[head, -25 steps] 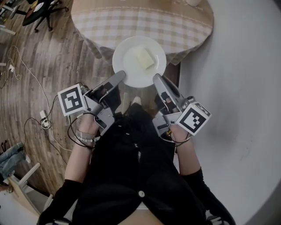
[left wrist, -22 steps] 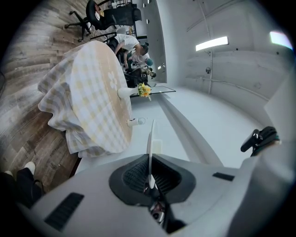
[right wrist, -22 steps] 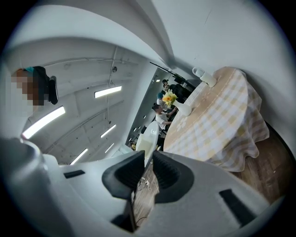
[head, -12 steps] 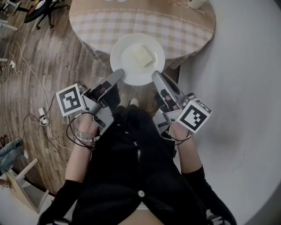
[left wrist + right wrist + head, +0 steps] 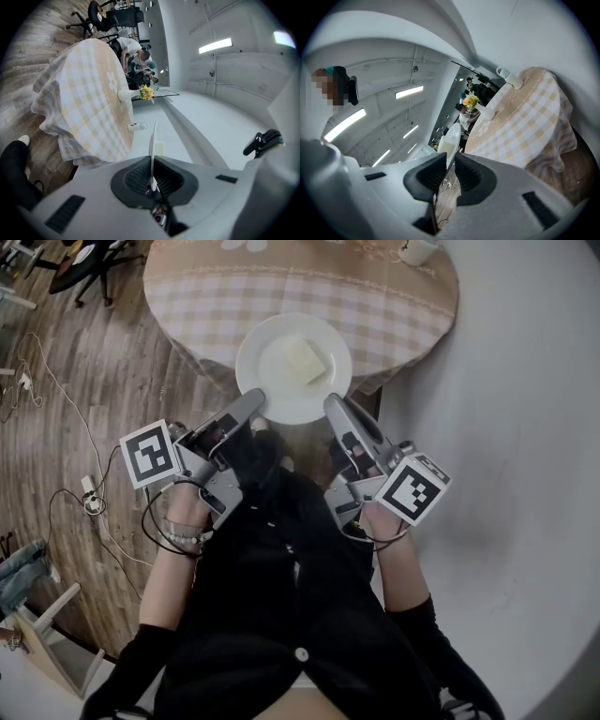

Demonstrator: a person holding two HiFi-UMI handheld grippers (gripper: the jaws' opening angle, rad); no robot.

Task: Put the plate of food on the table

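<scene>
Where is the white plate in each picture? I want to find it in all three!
Head view: the plate is round and white, in the upper middle.
Left gripper view: the plate is a thin upright white line in the middle.
Right gripper view: the plate is a tilted white sliver in the middle.
Shared landmark: the checked table.

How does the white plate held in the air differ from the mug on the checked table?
The plate is held by its rim in the left hand-held gripper and the right hand-held gripper; the mug stands free on the table. The plate is flat, the mug deep with a handle. The plate carries pale food; the mug's inside is hidden. Both are white.
</scene>
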